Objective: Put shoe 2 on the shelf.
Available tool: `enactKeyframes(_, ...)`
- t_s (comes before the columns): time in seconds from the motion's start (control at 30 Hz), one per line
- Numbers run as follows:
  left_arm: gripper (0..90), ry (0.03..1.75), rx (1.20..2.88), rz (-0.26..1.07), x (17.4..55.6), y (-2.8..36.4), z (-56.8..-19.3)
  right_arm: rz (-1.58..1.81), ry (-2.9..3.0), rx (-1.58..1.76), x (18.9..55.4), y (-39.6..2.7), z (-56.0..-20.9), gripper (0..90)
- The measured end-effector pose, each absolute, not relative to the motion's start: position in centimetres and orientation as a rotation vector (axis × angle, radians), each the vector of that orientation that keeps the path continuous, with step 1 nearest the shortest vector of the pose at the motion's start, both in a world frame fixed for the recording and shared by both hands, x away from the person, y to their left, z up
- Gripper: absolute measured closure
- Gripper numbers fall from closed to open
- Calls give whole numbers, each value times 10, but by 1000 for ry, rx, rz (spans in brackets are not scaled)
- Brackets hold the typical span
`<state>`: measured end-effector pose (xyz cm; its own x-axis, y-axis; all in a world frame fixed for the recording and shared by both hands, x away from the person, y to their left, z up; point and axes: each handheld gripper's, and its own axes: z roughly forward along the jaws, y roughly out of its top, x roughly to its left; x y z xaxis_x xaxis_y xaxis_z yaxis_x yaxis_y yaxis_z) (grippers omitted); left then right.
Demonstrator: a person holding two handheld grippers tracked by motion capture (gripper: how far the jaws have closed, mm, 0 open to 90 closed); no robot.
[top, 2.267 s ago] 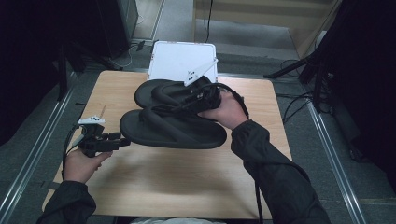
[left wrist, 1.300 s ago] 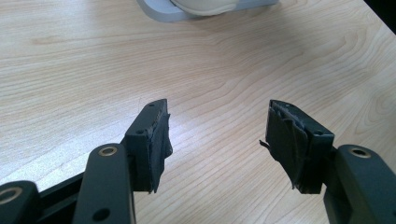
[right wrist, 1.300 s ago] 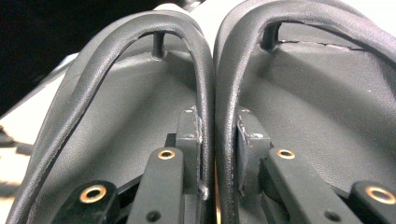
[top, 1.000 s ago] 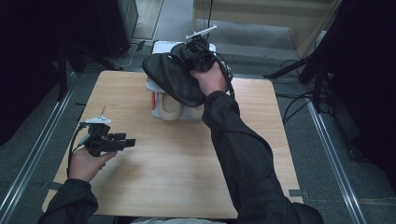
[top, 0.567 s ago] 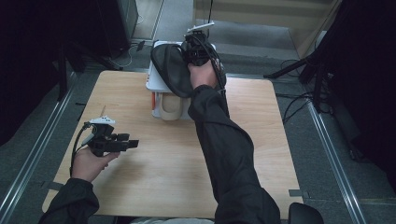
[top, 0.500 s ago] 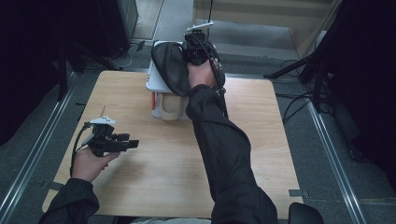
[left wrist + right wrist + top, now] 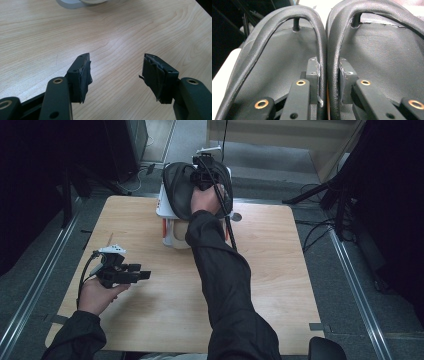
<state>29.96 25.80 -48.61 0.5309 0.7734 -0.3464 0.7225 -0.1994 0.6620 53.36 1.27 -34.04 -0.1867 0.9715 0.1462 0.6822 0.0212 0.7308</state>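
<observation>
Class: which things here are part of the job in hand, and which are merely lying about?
In the job: pair of black sandals, right gripper pinching their straps, white box.
Lying about: tape roll, left gripper with open jaws, table.

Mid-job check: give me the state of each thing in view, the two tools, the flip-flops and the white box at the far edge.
Right tool: shut on the inner straps of both flip-flops.
Flip-flops: black pair, held together, lifted over the white box.
White box: at the table's far edge, mostly hidden under the flip-flops.
Left tool: open, nothing between its jaws, low over bare wood.
Table: light wood.
</observation>
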Motion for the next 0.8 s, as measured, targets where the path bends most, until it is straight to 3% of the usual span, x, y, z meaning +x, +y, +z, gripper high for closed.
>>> enactKeyframes(0.8, 403, 1204, 1947, 71, 299, 259, -485, 984, 1793, 1756, 541, 20, -345, 745)
